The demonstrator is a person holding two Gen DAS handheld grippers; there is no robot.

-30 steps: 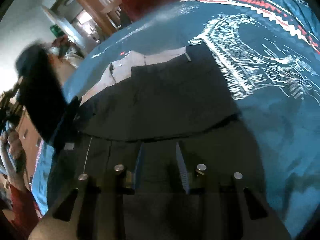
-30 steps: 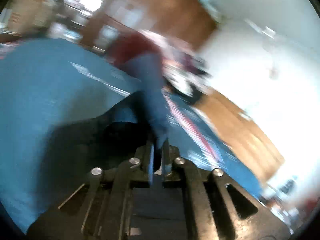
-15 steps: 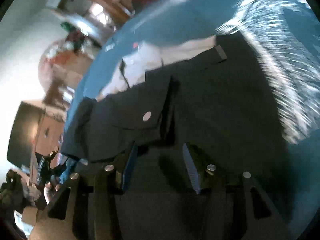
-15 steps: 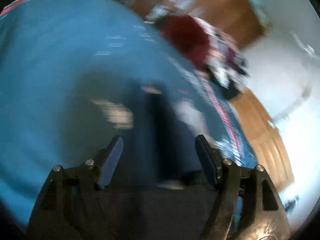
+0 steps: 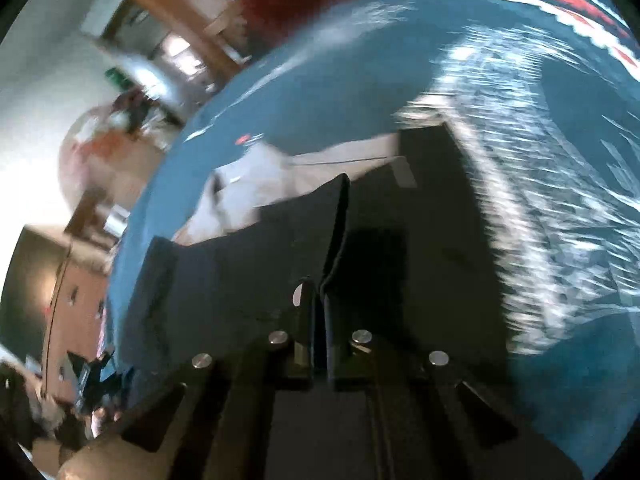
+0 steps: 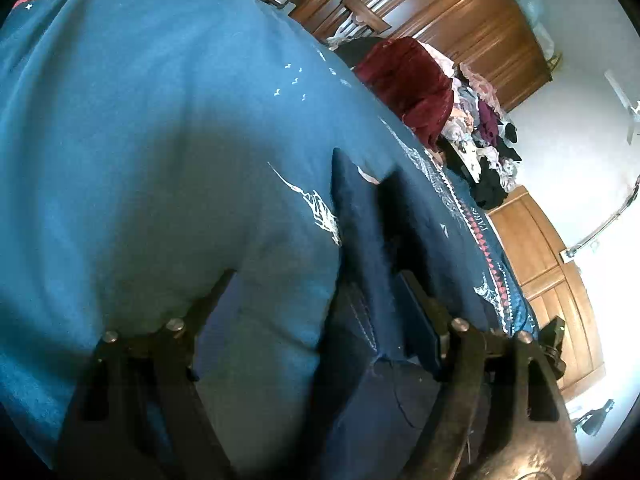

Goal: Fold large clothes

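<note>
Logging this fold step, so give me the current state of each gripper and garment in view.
left gripper: shut on the dark garment's edge.
right gripper: fingers spread, opening, dark garment between them, not pinched.
dark garment: lying on the blue bedspread, partly folded.
clothes pile: heaped, unfolded.

left gripper (image 5: 318, 304): pinched closed, apparently | right gripper (image 6: 316, 308): fingers opening

dark navy garment (image 5: 248, 280) on teal bedspread (image 6: 140, 140) printed with white tower motifs, red-and-white zigzag border; maroon cloth (image 6: 408, 80) beyond.
</note>
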